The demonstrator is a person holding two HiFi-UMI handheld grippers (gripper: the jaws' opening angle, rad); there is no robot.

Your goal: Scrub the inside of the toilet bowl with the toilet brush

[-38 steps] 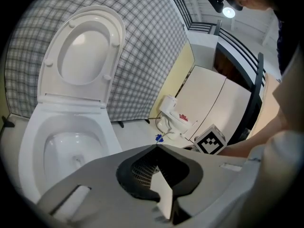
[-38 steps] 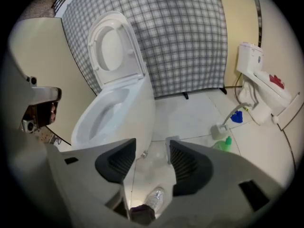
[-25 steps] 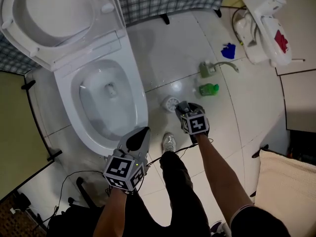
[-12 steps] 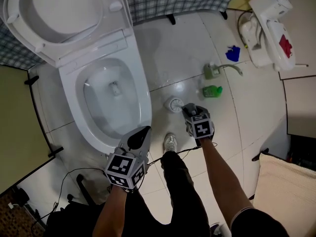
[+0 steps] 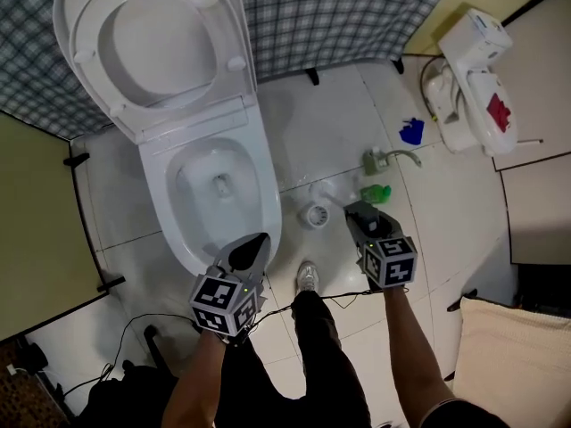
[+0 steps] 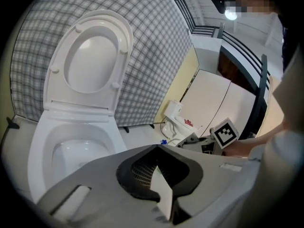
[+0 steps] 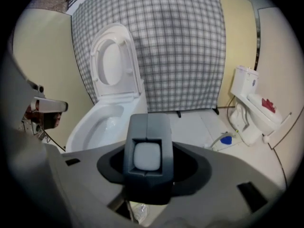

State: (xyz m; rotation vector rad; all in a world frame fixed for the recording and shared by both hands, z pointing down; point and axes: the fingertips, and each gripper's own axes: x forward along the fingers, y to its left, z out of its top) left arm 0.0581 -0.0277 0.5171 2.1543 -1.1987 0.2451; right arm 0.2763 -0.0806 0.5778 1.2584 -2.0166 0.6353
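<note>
Right fingers point(image 7: 136, 132) newly tight on brush point(image 7: 147, 156)

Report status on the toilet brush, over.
Left tongs shut, empty. Right tongs just closed on toilet brush. Toilet bowl open, lid up, nothing blocking.

Toilet brush point(image 7: 134, 216) mostly hidden under right hand-held gripper point(image 7: 147, 156) body; visible bit blurred.

White toilet bowl point(image 5: 268, 221), grey-checked wall point(image 5: 357, 16), green bottle point(image 5: 376, 193), blue scrap point(image 5: 411, 132).
</note>
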